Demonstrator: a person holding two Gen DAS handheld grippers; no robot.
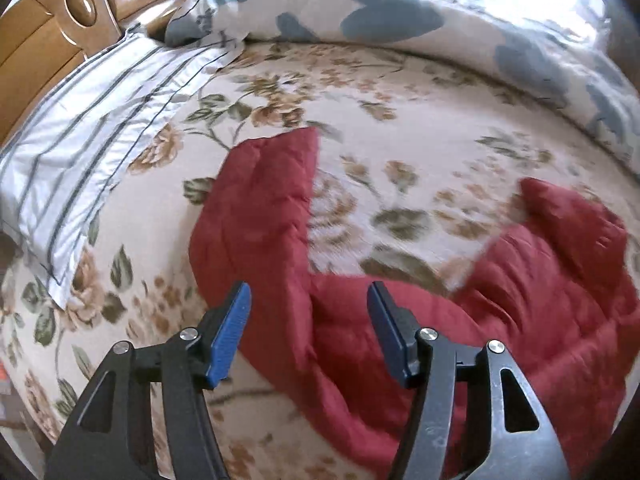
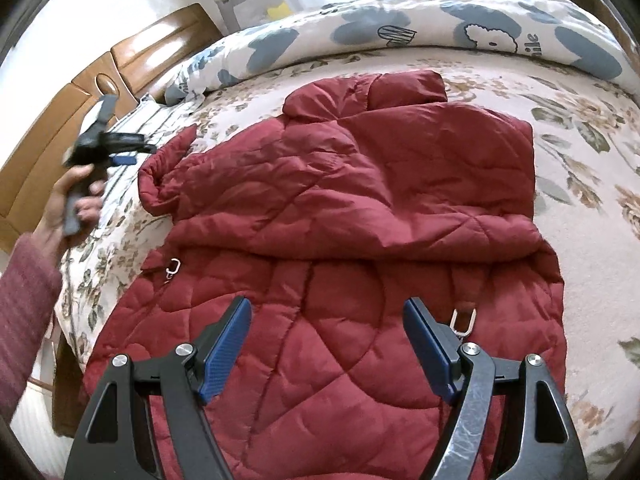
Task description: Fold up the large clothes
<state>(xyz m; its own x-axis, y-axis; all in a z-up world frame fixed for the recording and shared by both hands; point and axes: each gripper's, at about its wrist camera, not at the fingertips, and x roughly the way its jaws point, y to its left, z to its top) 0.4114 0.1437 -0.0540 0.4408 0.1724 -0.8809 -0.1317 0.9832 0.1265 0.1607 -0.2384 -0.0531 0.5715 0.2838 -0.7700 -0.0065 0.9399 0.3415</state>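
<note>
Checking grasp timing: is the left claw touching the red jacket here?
Apart. In the right wrist view the left claw is raised beside the jacket's sleeve, with striped pillow visible between them.

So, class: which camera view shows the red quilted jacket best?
The right wrist view: the red quilted jacket fills it, spread on the floral bedspread, one sleeve folded across. The left wrist view catches only one sleeve and an edge, blurred.

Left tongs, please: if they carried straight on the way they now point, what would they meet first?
Most likely the red quilted jacket: the left tongs are open and holding nothing, with its fabric lying between and just beyond the fingers. Depth is unclear, so they might pass over it and reach the floral bedspread instead.
</note>
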